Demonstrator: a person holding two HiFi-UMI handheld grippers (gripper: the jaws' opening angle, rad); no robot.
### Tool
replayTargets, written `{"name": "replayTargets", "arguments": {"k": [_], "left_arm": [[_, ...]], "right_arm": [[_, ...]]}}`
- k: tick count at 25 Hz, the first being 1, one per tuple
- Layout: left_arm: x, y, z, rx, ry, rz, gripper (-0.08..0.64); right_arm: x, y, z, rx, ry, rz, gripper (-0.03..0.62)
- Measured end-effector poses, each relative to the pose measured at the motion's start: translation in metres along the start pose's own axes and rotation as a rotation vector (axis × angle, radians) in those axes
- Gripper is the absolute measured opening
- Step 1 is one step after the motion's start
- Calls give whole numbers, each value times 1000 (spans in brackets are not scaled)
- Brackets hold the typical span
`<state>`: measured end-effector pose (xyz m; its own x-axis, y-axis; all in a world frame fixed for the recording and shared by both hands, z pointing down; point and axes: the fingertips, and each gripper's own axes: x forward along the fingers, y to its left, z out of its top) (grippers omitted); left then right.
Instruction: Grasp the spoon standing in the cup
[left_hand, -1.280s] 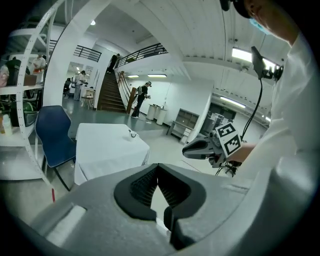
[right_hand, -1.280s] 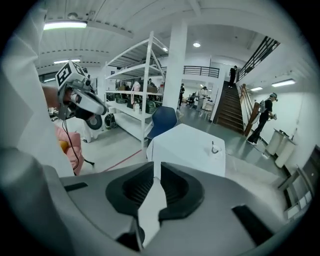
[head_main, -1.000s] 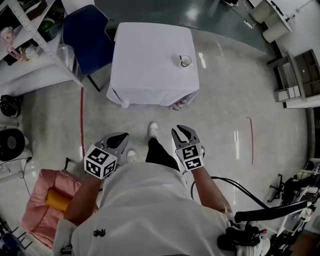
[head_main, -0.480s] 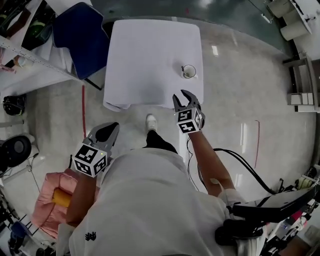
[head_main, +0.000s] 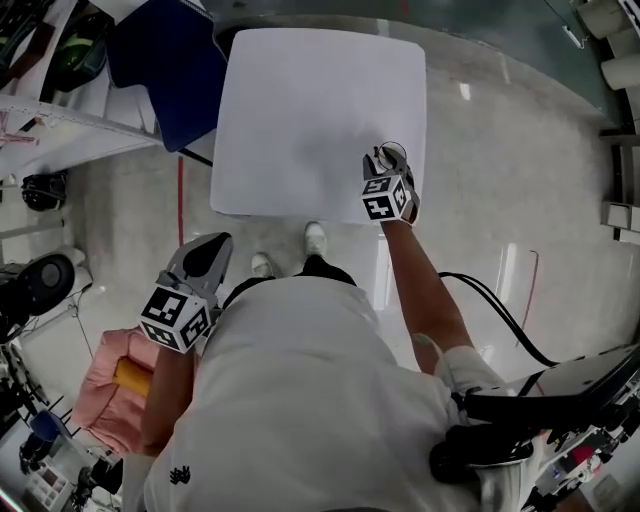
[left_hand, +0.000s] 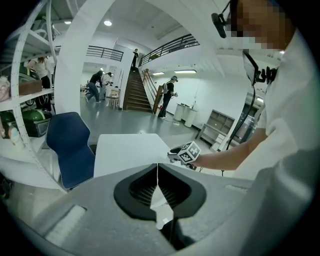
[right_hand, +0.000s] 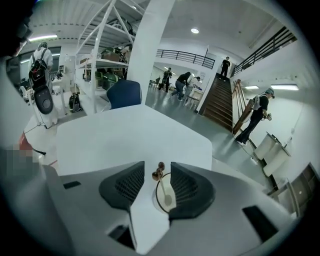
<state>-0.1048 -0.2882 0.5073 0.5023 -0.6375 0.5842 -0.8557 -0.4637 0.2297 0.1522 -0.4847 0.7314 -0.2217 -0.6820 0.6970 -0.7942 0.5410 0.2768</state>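
A white cup (right_hand: 161, 194) stands near the right edge of the white-clothed table (head_main: 300, 110), and a pale spoon (right_hand: 161, 183) with a brown beaded top stands in it. My right gripper (right_hand: 157, 168) hovers over the cup. Its jaws are opening, with the spoon's top between them and neither pad touching it. In the head view the right gripper (head_main: 380, 165) covers most of the cup (head_main: 396, 153). The left gripper (head_main: 212, 248) hangs low by the person's left side, off the table. Seen in its own view, the left gripper (left_hand: 158, 171) is shut on nothing.
A blue chair (head_main: 165, 60) stands at the table's left corner, beside white shelving (head_main: 60, 110). A pink cushion with an orange roll (head_main: 105, 385) lies on the floor at lower left. A black cable (head_main: 500, 310) trails on the right. People and a staircase (right_hand: 220, 102) are far behind.
The person has stepped up to the table. The right gripper has travelled forward from waist height to the cup and its jaws have spread. The left gripper has stayed low at the side.
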Motion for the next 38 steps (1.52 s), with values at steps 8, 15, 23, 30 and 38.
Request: {"name": "replayTargets", "arguments": {"k": [8,15,23,30,38], "left_arm": [[11,21,17,7,4,35,12],[12,30,24,25,5,1,12],[10,33,32,55,-21,-63,12],[-6,30,35,66,-67,-110,12],[-42,35,23,58,-116,-146,12]], "right_arm": [[25,-3,-9,-11,30,-18,69],[16,0,-4,-44,27,-23,51],[-12,-2,18,-39,-22,-57,49],[-61,-1,49,-31,-82,-79,49],[-130,33,98,-47,-157,-65,49]]}}
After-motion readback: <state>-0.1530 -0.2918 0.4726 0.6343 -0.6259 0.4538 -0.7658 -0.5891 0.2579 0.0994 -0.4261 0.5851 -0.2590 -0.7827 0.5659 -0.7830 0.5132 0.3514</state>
